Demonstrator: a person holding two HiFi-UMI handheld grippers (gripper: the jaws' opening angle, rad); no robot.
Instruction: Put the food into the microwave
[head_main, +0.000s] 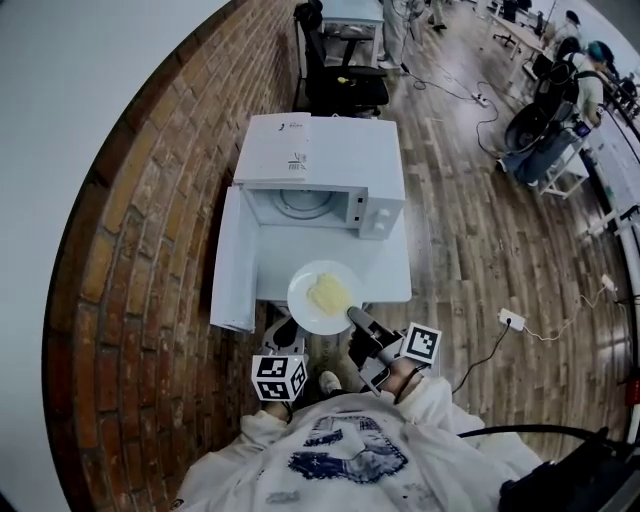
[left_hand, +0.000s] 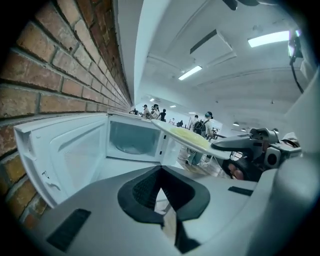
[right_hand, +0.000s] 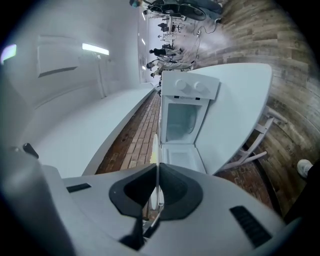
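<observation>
One loaded carry under way: white plate (head_main: 325, 297) of pale yellow food (head_main: 329, 293) pinched at its near rim by the right gripper (head_main: 358, 320), jaws clenched on the edge. Held roughly level above the near edge of the white table (head_main: 390, 275), in front of the microwave (head_main: 320, 160) and not yet inside. Seen edge-on between the pads in the right gripper view, with the oven cavity straight ahead. Microwave door (head_main: 233, 262) swung fully open to the left, glass turntable (head_main: 303, 203) bare. Left gripper (left_hand: 161, 175) closed on nothing, low by the person's body, below and left of the plate and apart from it. Judged as the transport step, with insertion to come. Next: push forward toward the opening, keeping the plate flat against likely sag from a one-sided rim pinch; clear the cavity sill without clipping the frame, centre over the turntable, lower until seated, then release and back straight out. Probably a job for the idle left gripper afterwards: swinging the door shut.
</observation>
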